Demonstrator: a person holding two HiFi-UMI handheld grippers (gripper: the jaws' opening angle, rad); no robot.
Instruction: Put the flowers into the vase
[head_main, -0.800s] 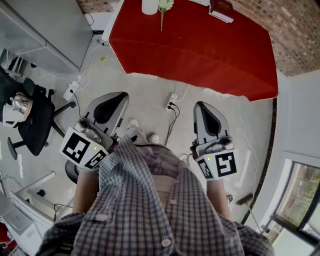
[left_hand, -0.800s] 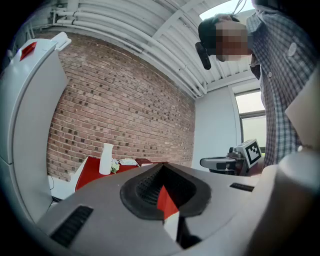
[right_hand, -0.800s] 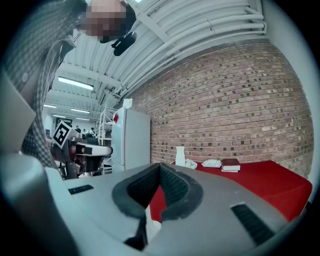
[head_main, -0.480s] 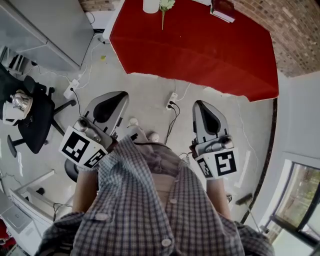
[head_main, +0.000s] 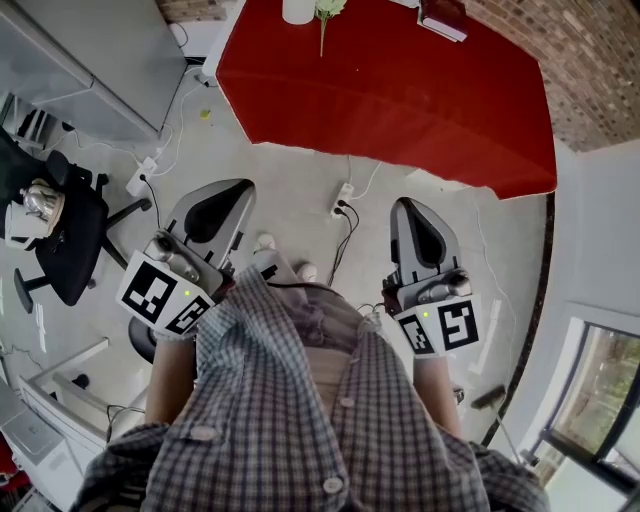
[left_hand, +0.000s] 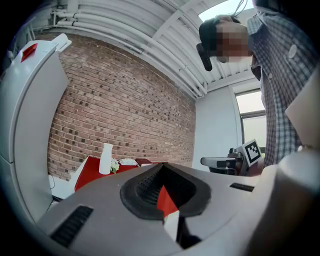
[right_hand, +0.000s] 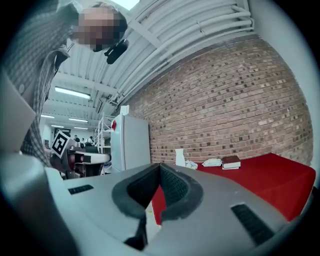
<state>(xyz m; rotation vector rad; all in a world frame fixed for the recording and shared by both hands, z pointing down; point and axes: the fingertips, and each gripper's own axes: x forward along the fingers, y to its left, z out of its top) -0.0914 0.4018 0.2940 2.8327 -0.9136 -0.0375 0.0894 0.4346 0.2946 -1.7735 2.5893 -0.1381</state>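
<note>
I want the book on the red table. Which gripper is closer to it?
Right. The right gripper points almost straight at the book, with floor between them. The left gripper is farther off to the side.

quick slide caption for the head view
Left gripper and right gripper, both shut and empty, held short of the red table bearing the vase and flower.

Dark red book (head_main: 442, 18) lies at the far edge of the red table (head_main: 420, 110). White power strip (head_main: 345, 200) lies on the floor (head_main: 290, 180) near the table's front edge. Black office chair (head_main: 70, 240) stands well apart, left.
</note>
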